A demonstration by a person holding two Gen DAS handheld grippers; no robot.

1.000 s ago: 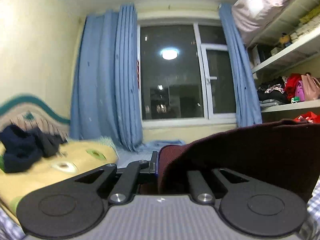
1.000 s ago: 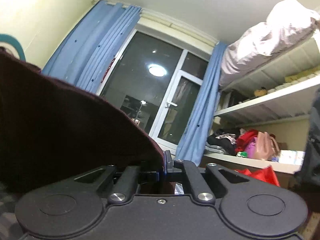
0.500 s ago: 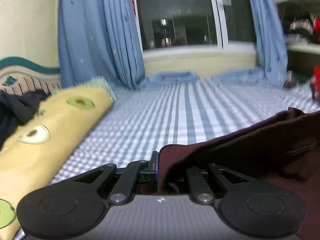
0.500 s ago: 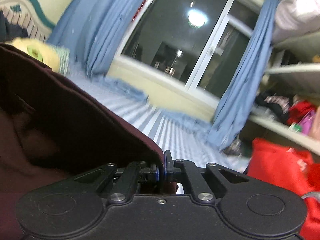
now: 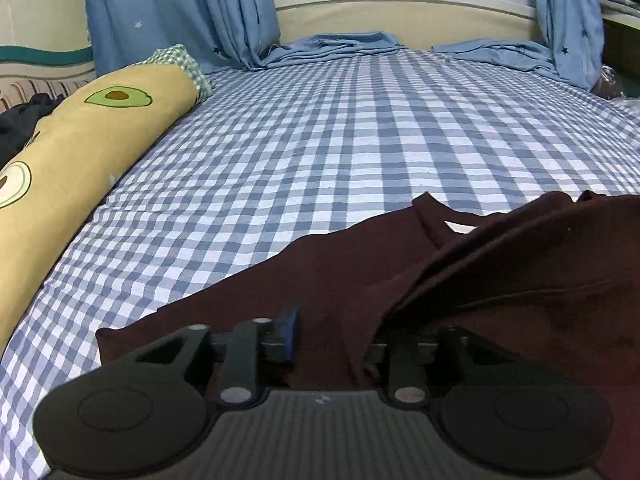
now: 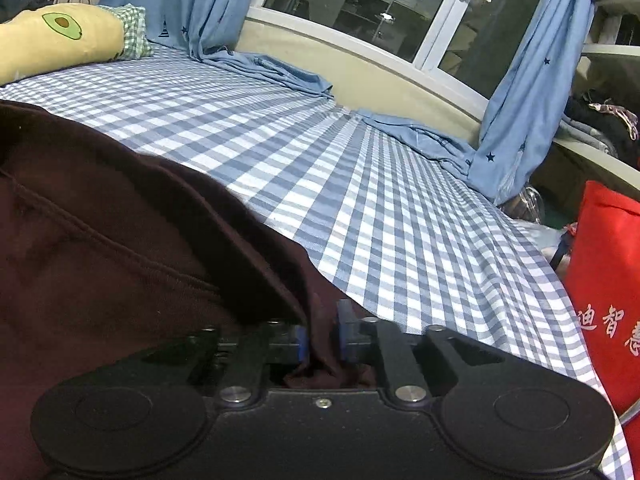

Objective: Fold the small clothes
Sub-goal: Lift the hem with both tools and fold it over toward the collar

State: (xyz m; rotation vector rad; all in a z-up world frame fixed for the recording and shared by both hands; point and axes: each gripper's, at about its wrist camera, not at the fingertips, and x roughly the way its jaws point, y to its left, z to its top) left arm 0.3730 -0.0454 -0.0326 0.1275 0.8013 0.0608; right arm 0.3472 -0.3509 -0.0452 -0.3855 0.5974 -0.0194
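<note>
A dark maroon garment (image 5: pixel 460 276) lies on the blue-and-white checked bedsheet (image 5: pixel 320 140), partly doubled over itself. My left gripper (image 5: pixel 332 336) is low at the garment's near left edge with its jaws apart; cloth drapes over the right finger, hiding it, and the blue pad of the left finger (image 5: pixel 289 330) is bare. In the right wrist view the same garment (image 6: pixel 100 232) fills the left side. My right gripper (image 6: pixel 322 336) stands slightly open with a fold of the garment hanging loosely between its blue pads (image 6: pixel 345 334).
A long yellow avocado-print pillow (image 5: pixel 76 148) lies along the bed's left side, with dark clothes (image 5: pixel 16 128) behind it. Blue curtains (image 5: pixel 180 12) pool on the bed's far edge below the window. A red bag (image 6: pixel 608 280) stands off the bed's right side.
Both grippers came down from holding the garment up in the air to the bed. The garment now lies on the sheet, and both pairs of jaws have opened from their shut grip.
</note>
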